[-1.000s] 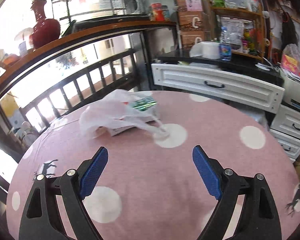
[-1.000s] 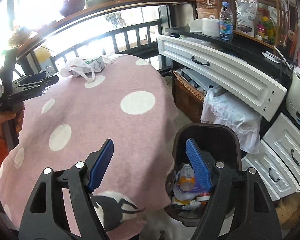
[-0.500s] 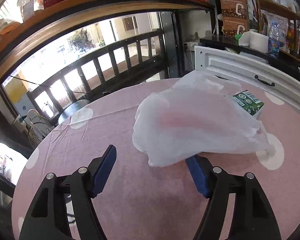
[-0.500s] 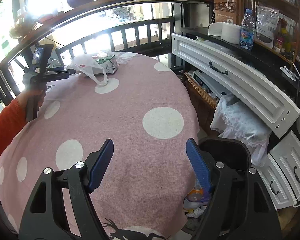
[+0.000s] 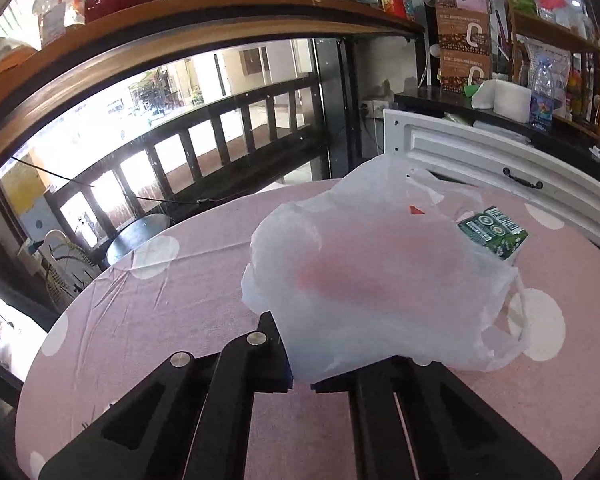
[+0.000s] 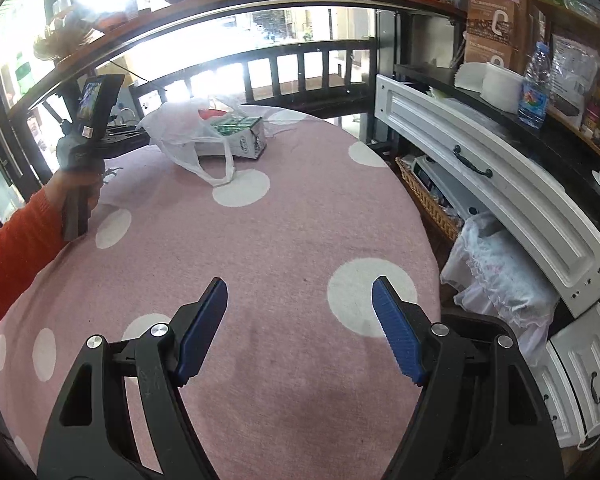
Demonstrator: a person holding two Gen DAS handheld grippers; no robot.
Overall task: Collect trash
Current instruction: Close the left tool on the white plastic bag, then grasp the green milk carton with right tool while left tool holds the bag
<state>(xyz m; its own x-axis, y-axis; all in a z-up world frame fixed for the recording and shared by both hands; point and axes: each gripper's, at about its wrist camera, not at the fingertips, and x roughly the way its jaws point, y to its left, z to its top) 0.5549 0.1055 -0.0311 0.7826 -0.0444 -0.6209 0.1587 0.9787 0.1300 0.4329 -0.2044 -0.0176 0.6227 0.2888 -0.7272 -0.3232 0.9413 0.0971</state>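
A translucent white plastic bag [image 5: 372, 280] lies on the pink polka-dot table [image 5: 160, 320], draped over a green-and-white carton [image 5: 494, 232]. My left gripper [image 5: 300, 380] is shut on the near edge of the bag; its fingertips are hidden under the plastic. In the right wrist view the bag [image 6: 180, 128] and carton [image 6: 240, 136] sit at the far side of the table, with the left gripper [image 6: 136, 140] at the bag's left edge. My right gripper [image 6: 300, 328] is open and empty above the near part of the table [image 6: 284, 224].
White drawers [image 6: 500, 200] and a wicker basket [image 6: 428, 200] stand right of the table. A white lace cloth [image 6: 500, 280] lies below the drawers. A dark railing and window [image 5: 180, 152] run behind the table. Shelves with a bottle [image 6: 534, 84] are at the back right.
My left gripper moved forward to the bag and closed on its near edge. My right gripper swung left from over the trash bin to over the table, still open.
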